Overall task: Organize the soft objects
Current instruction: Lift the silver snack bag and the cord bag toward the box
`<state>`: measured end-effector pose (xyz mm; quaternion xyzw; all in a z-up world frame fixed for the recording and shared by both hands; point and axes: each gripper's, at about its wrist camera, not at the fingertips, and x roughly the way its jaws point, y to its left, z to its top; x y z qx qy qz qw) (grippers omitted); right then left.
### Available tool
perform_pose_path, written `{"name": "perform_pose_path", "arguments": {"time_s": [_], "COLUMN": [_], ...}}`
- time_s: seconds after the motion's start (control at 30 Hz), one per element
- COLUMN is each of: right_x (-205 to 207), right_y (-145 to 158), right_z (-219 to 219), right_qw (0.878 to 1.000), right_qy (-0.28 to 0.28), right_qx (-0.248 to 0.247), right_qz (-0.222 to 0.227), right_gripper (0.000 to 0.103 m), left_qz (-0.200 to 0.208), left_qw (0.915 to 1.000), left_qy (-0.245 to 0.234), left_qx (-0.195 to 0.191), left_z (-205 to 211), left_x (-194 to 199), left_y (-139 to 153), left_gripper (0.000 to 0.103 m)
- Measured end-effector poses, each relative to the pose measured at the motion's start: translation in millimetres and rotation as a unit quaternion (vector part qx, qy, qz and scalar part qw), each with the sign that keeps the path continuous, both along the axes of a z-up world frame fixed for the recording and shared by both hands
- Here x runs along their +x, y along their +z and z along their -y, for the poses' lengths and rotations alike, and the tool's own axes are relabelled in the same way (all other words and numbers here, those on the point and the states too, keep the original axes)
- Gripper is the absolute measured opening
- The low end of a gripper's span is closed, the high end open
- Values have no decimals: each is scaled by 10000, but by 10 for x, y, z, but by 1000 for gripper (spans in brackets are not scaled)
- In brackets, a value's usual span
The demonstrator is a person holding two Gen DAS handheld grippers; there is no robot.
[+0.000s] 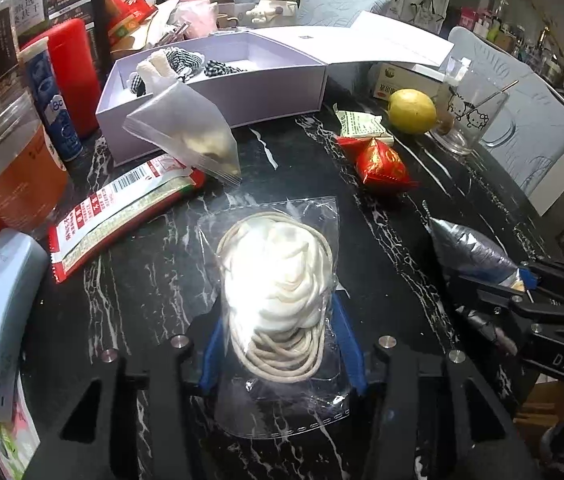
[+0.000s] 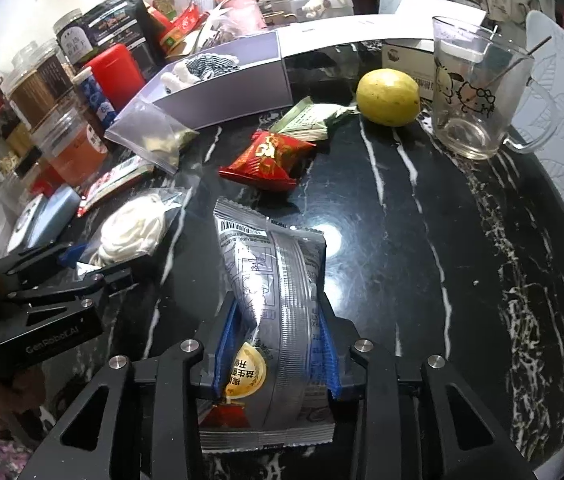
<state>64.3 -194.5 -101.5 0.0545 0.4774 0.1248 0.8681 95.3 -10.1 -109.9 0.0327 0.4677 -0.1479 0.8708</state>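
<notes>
Two grippers each hold one soft packet at the bottom of their own view. The left gripper [image 1: 282, 344] is closed on a clear plastic bag [image 1: 277, 288] that contains white fabric and a coil of cream cord; the blue pads [image 1: 348, 348] press its sides. The right gripper [image 2: 275, 354] is closed on a silver snack packet [image 2: 277, 292], which bends between the blue pads [image 2: 328, 354] above the black marble table [image 2: 422, 280].

In the middle of the right wrist view a red snack packet [image 2: 267, 158] lies on the table, and just behind it are folded green paper sachets [image 2: 310, 120]. To the left, a small zip bag [image 1: 189, 132] with pale pieces inside leans against the front wall of the lilac box [image 1: 217, 96].

This box stands open in the upper left of the left wrist view. Inside it lie a white plush toy [image 1: 157, 70] and black-and-white checked fabric pieces [image 1: 189, 60].

In the upper right of the right wrist view, a yellow lemon [image 2: 388, 96] rests beside a glass cup [image 2: 478, 88] with cartoon prints; a thin stick leans in the cup.

At the far left, jars and a clear tub [image 1: 13, 168] with orange content stand close together.
</notes>
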Motion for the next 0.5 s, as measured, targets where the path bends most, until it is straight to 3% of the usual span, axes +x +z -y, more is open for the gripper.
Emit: {"name": "perform_pose_path", "arguments": {"time_s": [0.5], "right_x": [1], "right_y": [229], "right_z": [-200], "right_qw": [9974], "right_qy": [595], "right_qx": [171], "right_qz": [359], "right_gripper": [36], "left_qz": [516], "left_qw": [9984], "left_qy": [155], "left_qx": [-177], "left_z": [-110], "left_x": [-53], "left_y": [451], "left_gripper": [48]}}
